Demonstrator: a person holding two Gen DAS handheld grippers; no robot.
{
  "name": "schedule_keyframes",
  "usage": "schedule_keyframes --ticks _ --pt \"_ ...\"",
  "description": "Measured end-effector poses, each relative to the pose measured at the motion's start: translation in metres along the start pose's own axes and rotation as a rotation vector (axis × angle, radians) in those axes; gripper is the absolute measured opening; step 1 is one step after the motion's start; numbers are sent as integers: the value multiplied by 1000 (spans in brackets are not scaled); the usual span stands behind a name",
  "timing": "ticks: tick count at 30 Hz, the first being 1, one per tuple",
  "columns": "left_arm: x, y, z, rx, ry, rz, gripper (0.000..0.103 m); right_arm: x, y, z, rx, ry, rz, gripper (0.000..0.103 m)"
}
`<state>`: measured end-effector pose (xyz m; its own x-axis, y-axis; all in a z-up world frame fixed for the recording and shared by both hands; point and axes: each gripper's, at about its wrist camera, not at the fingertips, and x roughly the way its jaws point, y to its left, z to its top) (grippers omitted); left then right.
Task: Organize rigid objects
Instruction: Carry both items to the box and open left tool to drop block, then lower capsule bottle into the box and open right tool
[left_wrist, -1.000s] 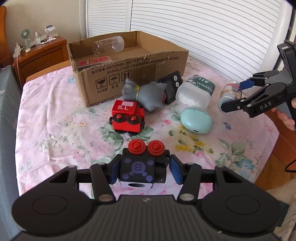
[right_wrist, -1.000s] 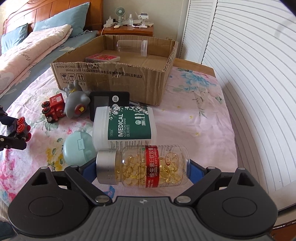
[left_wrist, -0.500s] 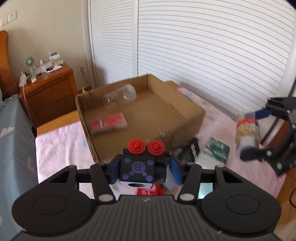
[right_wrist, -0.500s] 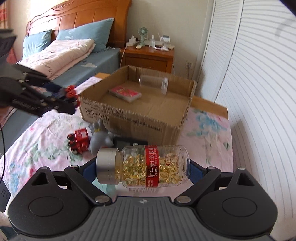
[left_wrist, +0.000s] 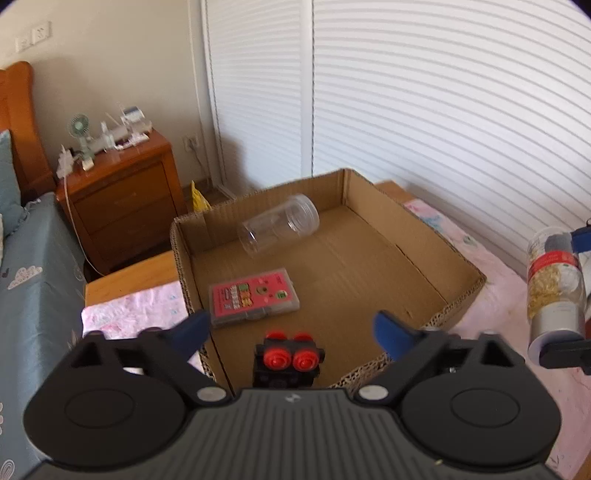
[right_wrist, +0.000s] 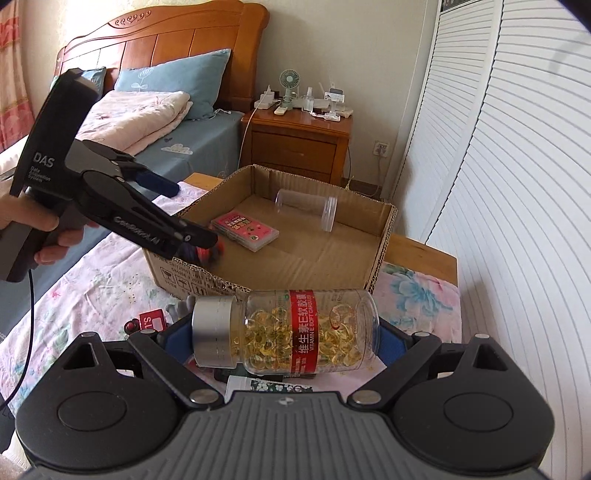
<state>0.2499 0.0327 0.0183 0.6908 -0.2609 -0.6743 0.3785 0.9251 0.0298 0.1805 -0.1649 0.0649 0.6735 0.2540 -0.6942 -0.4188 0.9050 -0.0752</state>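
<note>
My left gripper (left_wrist: 291, 328) is open over the near end of the cardboard box (left_wrist: 458, 258). The black toy block with two red knobs (left_wrist: 288, 360) is below the jaws, free of them, inside the box at its near wall. In the right wrist view the left gripper (right_wrist: 177, 210) hangs over the box's near-left corner (right_wrist: 166, 273), with the toy blurred under it (right_wrist: 207, 254). My right gripper (right_wrist: 286, 332) is shut on a clear capsule bottle with a red label and silver cap (right_wrist: 284, 328), held crosswise before the box. The bottle also shows in the left wrist view (left_wrist: 554, 284).
The box holds a clear plastic jar on its side (left_wrist: 279, 225) and a pink flat case (left_wrist: 253, 297). A red toy car (right_wrist: 151, 321) and a white-green container (right_wrist: 269, 386) lie on the floral cloth below my right gripper. A wooden nightstand (left_wrist: 122, 199) and bed stand behind.
My left gripper has moved over the box and opened, and the black toy has dropped out of it into the box. My right gripper has carried the bottle closer to the box.
</note>
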Motion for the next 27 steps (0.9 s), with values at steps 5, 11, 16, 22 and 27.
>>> schedule_keyframes --ticks 5,11,16,22,27 --pt "-18 -4 -15 -32 -17 -12 99 8 0 4 -3 13 -3 97" --pt "-40 -21 -46 -64 -12 20 100 23 -8 15 27 20 1 97" --pt "-56 -30 -72 -127 -35 36 101 43 -13 30 47 29 -3 97" --pt "-66 -35 -93 -222 -43 75 101 71 -22 52 92 46 -14 97" --pt "-74 -40 -95 -176 -43 170 101 98 -30 75 140 63 -24 97"
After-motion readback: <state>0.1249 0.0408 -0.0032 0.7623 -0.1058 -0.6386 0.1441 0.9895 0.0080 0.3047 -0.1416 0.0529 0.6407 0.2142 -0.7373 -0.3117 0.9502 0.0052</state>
